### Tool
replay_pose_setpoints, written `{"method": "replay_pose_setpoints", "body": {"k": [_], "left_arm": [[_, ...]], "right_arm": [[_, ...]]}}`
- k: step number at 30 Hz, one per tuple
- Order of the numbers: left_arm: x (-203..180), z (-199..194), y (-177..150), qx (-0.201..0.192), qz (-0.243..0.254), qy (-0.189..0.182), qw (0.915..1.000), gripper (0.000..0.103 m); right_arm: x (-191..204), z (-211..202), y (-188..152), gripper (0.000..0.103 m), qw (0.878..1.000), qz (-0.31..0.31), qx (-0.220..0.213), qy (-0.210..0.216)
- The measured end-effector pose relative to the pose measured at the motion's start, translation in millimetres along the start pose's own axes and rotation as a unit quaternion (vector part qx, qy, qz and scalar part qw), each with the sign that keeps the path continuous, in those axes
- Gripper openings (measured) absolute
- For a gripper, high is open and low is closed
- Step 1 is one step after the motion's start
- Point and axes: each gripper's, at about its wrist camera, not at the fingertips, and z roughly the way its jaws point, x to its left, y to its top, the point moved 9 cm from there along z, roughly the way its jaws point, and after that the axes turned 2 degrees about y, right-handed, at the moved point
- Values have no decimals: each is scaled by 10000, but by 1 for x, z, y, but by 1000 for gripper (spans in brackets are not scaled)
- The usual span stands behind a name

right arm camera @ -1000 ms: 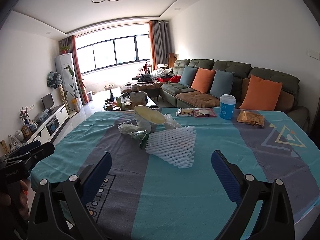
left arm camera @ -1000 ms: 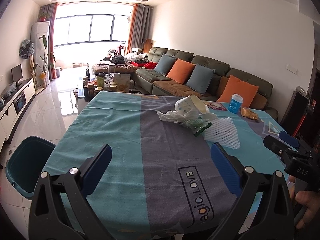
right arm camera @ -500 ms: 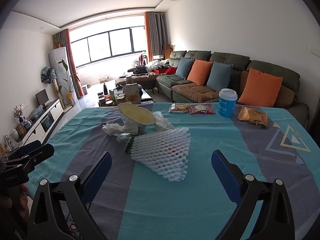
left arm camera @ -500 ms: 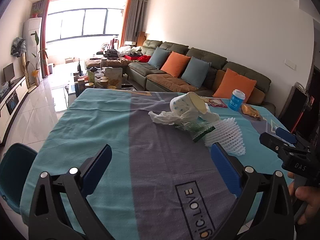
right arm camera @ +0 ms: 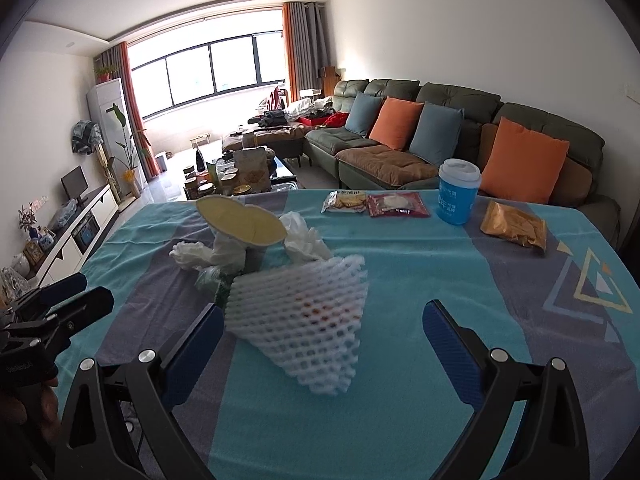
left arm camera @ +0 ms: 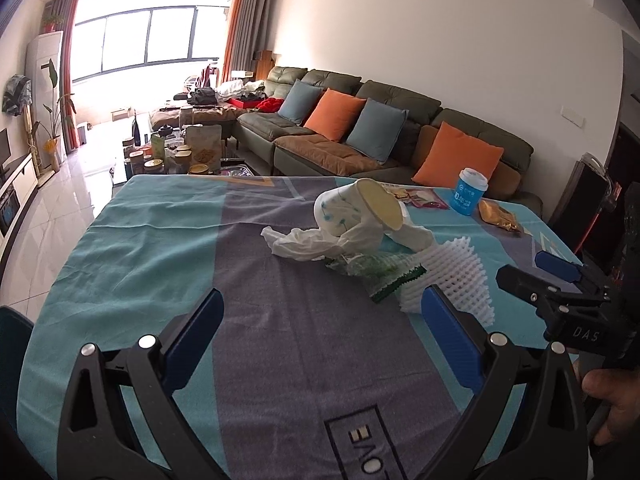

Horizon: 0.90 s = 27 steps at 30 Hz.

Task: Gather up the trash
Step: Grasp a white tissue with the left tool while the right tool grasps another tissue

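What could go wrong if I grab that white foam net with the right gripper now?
The foam net touches the green wrapper and crumpled tissue, so pulling it may drag them along. The tipped paper cup leans on that pile and could roll. The right gripper is open but may crush the soft mesh.

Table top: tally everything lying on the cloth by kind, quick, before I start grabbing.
Paper cups: 2, tipped white one, upright blue one
Crumpled tissues: 2
Foam nets: 1
Green wrappers: 1
Snack packets: 3
Total: 9
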Motion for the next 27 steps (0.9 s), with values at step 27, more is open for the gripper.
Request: {"method": "replay_pose_setpoints", "body": {"k": [27], "left_arm": [[31,125,23,910,-431,181,9948,97]], "right_arm": [[8,114,43,86,9942,-484,862,431]]}}
